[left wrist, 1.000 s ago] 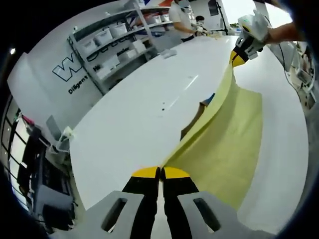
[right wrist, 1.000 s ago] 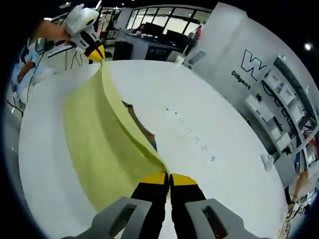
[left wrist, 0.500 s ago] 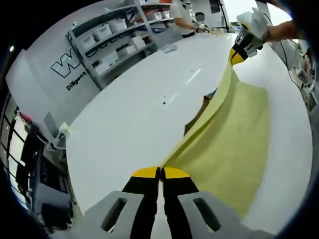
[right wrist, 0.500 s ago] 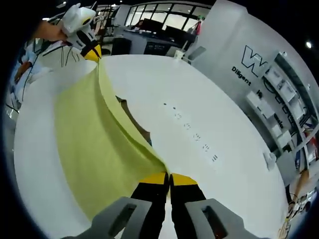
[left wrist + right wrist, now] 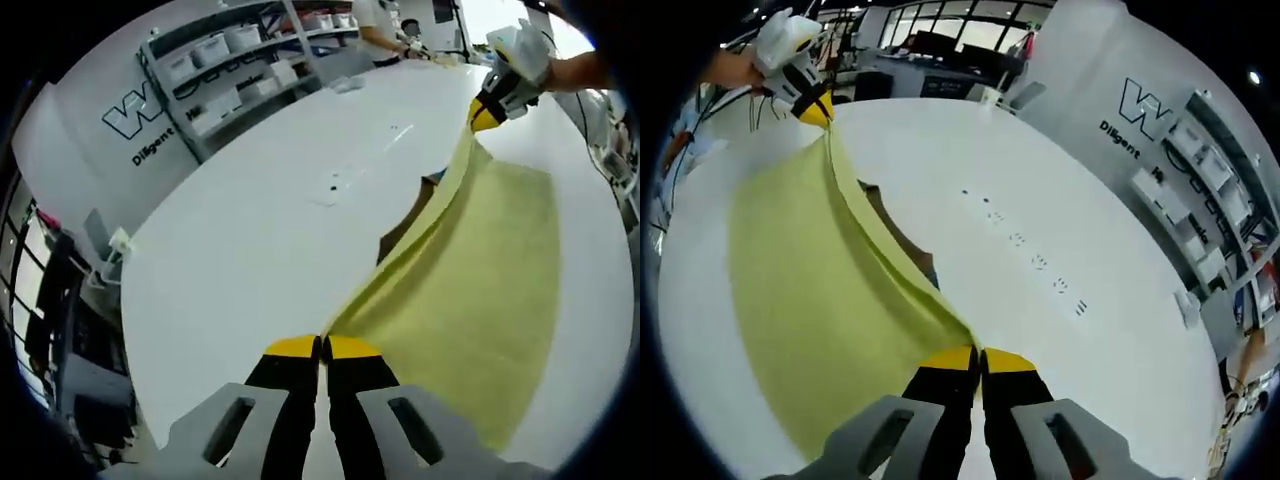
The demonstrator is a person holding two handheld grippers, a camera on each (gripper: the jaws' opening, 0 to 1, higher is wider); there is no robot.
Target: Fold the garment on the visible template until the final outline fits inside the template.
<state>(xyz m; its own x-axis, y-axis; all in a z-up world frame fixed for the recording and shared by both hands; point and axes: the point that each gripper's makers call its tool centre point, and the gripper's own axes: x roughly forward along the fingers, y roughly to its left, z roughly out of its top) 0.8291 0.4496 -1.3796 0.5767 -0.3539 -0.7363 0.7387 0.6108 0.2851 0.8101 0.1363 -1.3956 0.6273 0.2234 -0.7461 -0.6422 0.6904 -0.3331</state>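
Yellow garment (image 5: 480, 270) stretched taut between two claws above a white counter (image 5: 250, 230), its lower part draped onto the surface. Left claw (image 5: 321, 346) pressed together, pinching one corner of the cloth; right claw (image 5: 979, 353) likewise clamped on the opposite corner. A brown template (image 5: 405, 215) lying on the counter, partly hidden behind the raised fabric edge. Grey shelves (image 5: 235, 60) with boxes along the far wall, and a person (image 5: 385, 25) standing at the counter's distant end.
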